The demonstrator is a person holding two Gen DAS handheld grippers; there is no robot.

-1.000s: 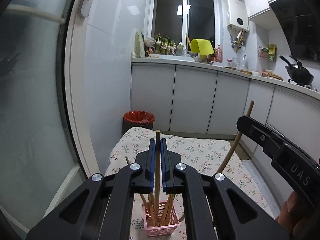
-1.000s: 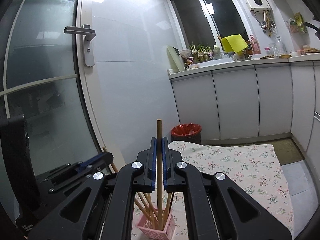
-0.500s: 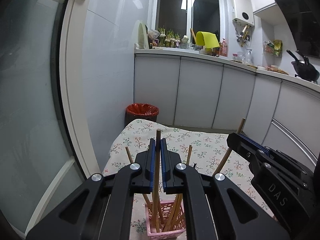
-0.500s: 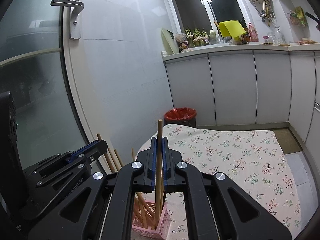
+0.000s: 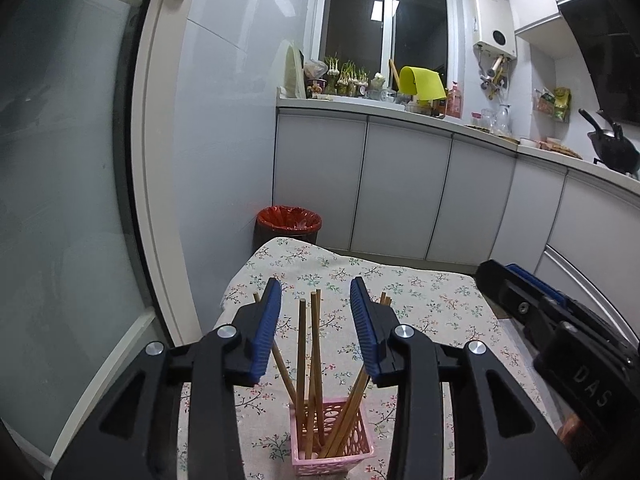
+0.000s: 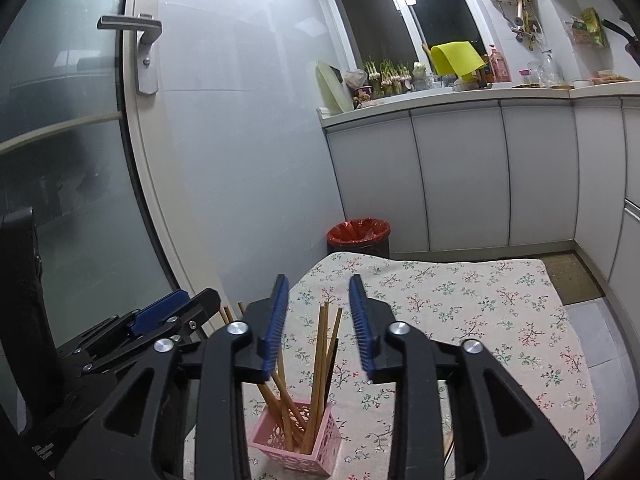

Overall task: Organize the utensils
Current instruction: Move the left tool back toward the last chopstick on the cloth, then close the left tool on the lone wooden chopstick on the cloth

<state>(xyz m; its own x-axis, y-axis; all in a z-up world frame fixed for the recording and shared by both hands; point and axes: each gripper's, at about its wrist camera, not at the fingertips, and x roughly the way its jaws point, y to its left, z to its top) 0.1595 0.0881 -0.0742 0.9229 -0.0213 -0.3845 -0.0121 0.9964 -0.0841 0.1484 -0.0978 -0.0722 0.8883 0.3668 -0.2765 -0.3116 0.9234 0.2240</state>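
"Pink plastic, perforated — that's the holder (image 5: 334,440) I'm looking down at. It stands on the floral tablecloth (image 5: 420,308), near my edge of the table."

"And the chopsticks?"

"Wooden chopsticks (image 5: 310,364) are all standing in it, tips down, fanned out and leaning against the walls. From the right camera I see the same bundle (image 6: 318,376) in the same pink holder (image 6: 296,440)."

"What are your claws doing?"

"My left gripper (image 5: 316,324) is spread wide, blue pads well apart, nothing pinched. Two upright sticks show in the gap between the fingers but touch neither pad. My right gripper (image 6: 319,320) is spread just the same, empty, with the sticks rising in its gap."

"Where do the two sit against each other?"

"Both hover above the holder. In the left view the right gripper (image 5: 560,344) juts in from the right edge, off to the side of the cup. In the right view the left gripper (image 6: 160,320) lies low on the left, beside the frosted glass door (image 6: 72,184)."

"Anything else on the table?"

"I can't tell — my own fingers hide the near part. Beyond the far edge stands a bin with a red liner (image 5: 289,220), against white cabinets (image 5: 400,188)."
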